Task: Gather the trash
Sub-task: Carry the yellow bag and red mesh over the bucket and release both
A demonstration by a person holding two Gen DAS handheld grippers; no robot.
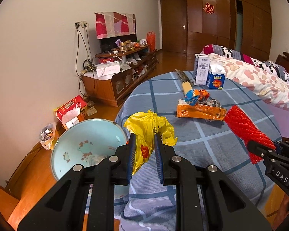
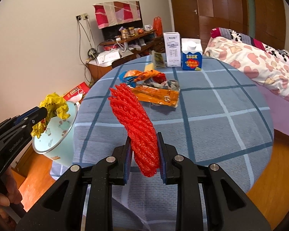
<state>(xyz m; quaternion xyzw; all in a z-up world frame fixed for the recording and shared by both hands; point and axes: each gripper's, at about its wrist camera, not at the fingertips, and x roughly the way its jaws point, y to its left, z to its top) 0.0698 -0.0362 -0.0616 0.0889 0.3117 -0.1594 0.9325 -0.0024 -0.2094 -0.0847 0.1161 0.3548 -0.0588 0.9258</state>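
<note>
1. Off the table's [image 1: 212,134] left edge, my left gripper [image 1: 144,144] is clamped on a crumpled yellow plastic bag [image 1: 148,127], holding it just beside the rim of the pale blue bin [image 1: 82,134].
2. From the right wrist view, that yellow bag sits over the bin's open mouth, with the person's hand [image 2: 2,196] low at the left on the handle.
3. My right gripper [image 2: 144,150] is clamped on a red foam net sleeve [image 2: 136,119], raised above the near part of the checked cloth.
4. Toward the table's middle lie an orange wrapper [image 1: 200,111] and a crumpled blue-orange packet [image 1: 194,94], touching each other.
5. Two cartons stand upright at the far edge: a white carton [image 1: 201,70] and a blue carton [image 1: 215,78], side by side.
</note>
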